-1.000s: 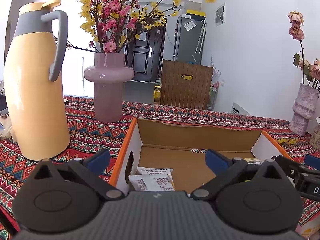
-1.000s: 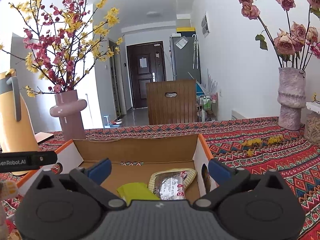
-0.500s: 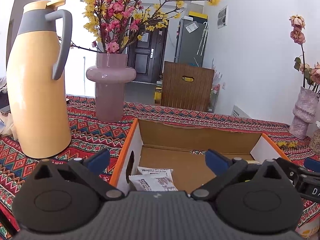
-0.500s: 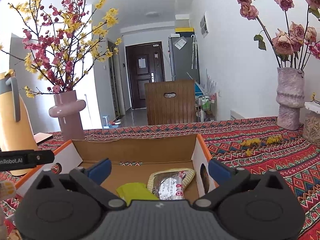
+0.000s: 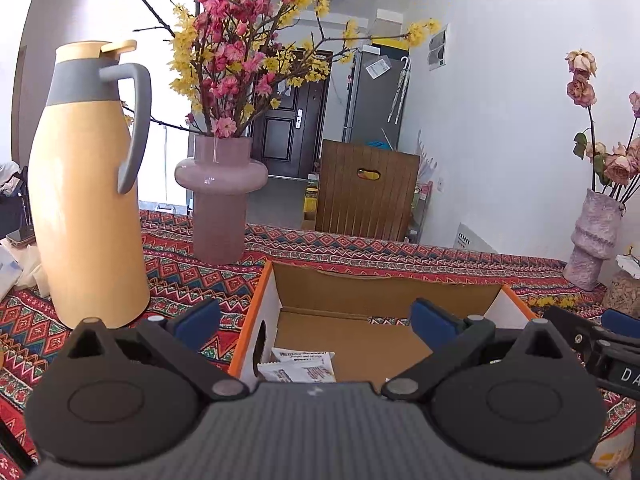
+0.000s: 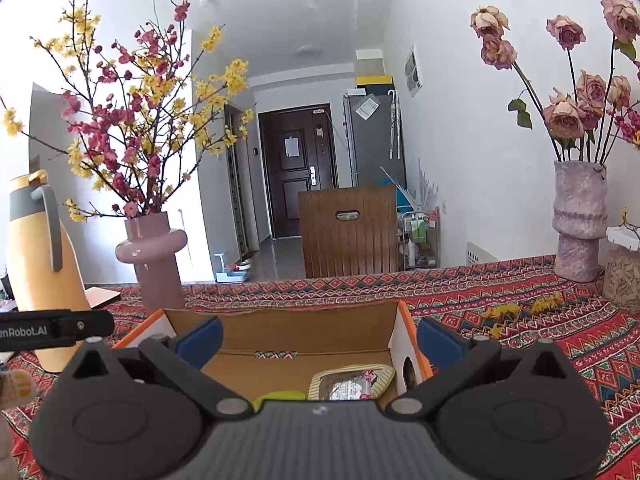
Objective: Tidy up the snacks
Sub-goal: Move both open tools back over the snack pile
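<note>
Both our grippers, left and right, hang wide open and empty over the box; next we probably fetch another snack.

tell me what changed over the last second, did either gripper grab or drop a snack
Neither grabbed nor dropped anything. The left gripper drew back and to its left, open and empty; the right gripper barely shifted, also open. The white packets and the yellow-edged packet lie unmoved in the cardboard box.
</note>
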{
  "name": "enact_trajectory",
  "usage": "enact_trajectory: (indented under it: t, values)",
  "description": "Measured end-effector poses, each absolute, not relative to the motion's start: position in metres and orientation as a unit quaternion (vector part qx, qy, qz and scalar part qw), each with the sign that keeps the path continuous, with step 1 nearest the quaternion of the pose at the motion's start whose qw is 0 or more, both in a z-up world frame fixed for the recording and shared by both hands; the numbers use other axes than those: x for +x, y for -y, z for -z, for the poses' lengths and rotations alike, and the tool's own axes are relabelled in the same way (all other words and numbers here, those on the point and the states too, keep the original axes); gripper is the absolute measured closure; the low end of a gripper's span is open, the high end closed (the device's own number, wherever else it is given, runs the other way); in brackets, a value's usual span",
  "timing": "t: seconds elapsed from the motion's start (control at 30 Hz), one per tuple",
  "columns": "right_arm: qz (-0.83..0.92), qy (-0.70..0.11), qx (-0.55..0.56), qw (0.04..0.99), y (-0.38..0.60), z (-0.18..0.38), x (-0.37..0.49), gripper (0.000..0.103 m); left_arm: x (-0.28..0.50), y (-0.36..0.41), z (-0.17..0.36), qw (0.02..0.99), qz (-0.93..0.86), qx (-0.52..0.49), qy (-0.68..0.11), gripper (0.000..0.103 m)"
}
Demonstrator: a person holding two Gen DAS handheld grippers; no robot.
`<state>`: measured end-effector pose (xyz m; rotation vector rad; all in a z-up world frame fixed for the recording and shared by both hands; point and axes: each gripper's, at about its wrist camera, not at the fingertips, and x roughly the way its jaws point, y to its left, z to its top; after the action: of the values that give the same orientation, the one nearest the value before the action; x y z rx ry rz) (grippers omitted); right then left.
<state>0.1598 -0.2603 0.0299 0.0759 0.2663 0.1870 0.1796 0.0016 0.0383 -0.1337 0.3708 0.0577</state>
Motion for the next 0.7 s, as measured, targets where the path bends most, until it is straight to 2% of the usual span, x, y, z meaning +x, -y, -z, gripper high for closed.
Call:
enact_trajectory:
  t: [0.3,0.7]
  values:
    - [-0.111,-0.129,0.034,0.985,0.257,-0.041,0.124,0.0,0.144,-0.003,-0.044,0.98,-0.015,-0.049,-0.192,0.0]
    - [-0.121,-0.165,0.027,0.978,0.256,-0.024,0.074,0.0,0.096,-0.027,-0.015,0.973,-0.016,-0.051,-0.225,0.0]
